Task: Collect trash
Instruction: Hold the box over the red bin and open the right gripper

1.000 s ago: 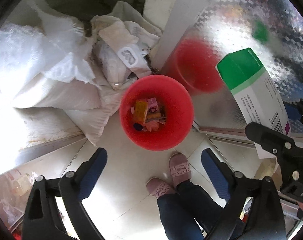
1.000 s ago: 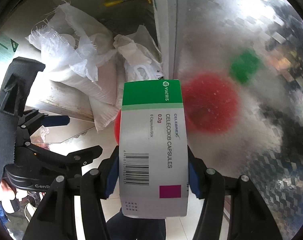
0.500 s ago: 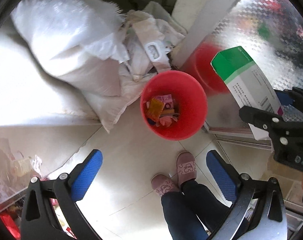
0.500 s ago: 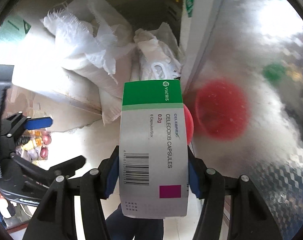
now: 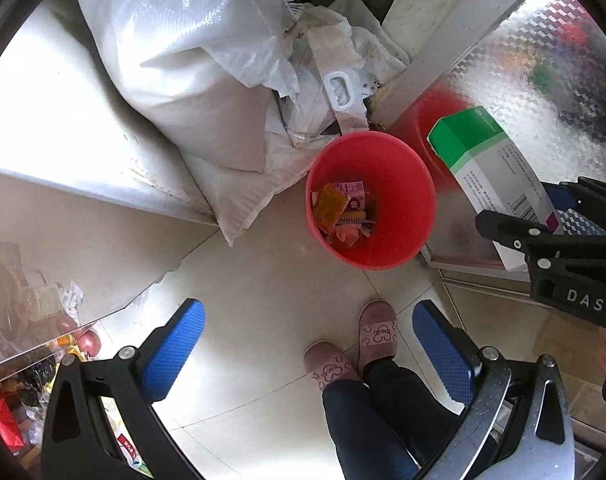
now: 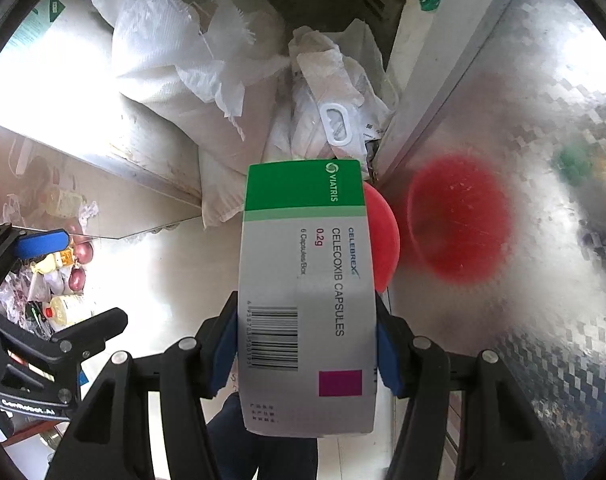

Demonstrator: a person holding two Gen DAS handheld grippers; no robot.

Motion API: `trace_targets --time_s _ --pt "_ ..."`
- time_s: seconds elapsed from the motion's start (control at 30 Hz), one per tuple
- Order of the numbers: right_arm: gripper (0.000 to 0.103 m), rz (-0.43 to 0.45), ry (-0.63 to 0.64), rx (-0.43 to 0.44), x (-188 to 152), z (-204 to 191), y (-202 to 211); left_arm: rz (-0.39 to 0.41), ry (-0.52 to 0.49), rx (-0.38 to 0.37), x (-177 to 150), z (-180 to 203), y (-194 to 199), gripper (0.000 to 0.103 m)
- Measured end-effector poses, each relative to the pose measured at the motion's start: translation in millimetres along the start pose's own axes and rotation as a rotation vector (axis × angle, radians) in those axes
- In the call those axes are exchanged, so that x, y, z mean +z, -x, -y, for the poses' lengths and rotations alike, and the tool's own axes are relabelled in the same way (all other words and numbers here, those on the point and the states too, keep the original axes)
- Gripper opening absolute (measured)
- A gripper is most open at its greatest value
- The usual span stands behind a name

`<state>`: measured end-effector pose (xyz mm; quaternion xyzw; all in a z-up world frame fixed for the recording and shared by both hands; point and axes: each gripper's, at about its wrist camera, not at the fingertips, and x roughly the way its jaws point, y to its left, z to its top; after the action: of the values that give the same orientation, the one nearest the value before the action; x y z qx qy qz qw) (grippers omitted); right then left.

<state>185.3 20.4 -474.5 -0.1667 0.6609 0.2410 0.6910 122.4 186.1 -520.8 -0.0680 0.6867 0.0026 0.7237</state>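
Observation:
A white and green medicine box (image 6: 307,280) fills the middle of the right wrist view, and my right gripper (image 6: 307,344) is shut on it, blue pads pressed to both its sides. In the left wrist view that same medicine box (image 5: 491,168) hangs to the right of a red bin (image 5: 387,248) and above it. The red bin stands on the tiled floor with several wrappers in its bottom. Only the edge of the red bin (image 6: 383,236) shows behind the box in the right wrist view. My left gripper (image 5: 309,346) is open above the floor, nothing between its fingers.
White woven sacks (image 5: 199,80) and crumpled bags lie behind the bin. A shiny patterned metal panel (image 5: 543,60) stands to the right and mirrors the bin. The person's pink slippers (image 5: 351,348) and dark trousers are below. Bottles and onions (image 6: 71,264) clutter a shelf at left.
Both views have rolled, and the bin has drifted right and down in the left wrist view. The box stays gripped the same way; less of the bin shows behind it.

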Motion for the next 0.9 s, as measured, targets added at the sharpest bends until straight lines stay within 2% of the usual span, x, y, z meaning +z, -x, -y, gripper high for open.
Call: trace_targets --time_s 0.03,0.07,0.13,0.23,0.47,0.6,0.73,0.9 --pt "0.059 -0.012 -0.001 0.0 -0.6 0.2 -0.3 0.0 0.0 0.0 -0.4 -0.8 -0.2 0.103" --pt "0.075 -0.023 -0.001 -0.004 -0.3 1.0 -1.6 0.0 0.001 0.002 -0.5 -1.2 -0.6 0.103" --pt "0.088 -0.019 -0.006 -0.02 -0.3 1.9 -2.2 0.0 0.0 0.008 -1.0 -0.8 -0.8 0.103" --pt "0.093 -0.025 -0.025 -0.016 -1.5 5.4 -3.1 0.004 -0.005 0.016 -1.3 0.0 -0.2 0.103" --pt "0.102 -0.018 -0.018 -0.017 -6.1 1.1 3.7 0.012 -0.007 0.013 -4.3 -0.2 6.6 0.103" --pt "0.102 -0.006 -0.015 -0.016 -8.3 1.4 11.6 0.027 -0.014 0.024 -6.0 2.8 18.5 0.103" --pt "0.102 0.003 -0.008 -0.019 -10.8 -1.8 28.4 0.056 -0.014 0.034 -11.1 4.2 45.5 0.103" --pt "0.102 0.033 0.007 -0.021 -16.1 -10.8 68.0 0.091 -0.007 0.04 -21.3 4.0 91.2 0.103"
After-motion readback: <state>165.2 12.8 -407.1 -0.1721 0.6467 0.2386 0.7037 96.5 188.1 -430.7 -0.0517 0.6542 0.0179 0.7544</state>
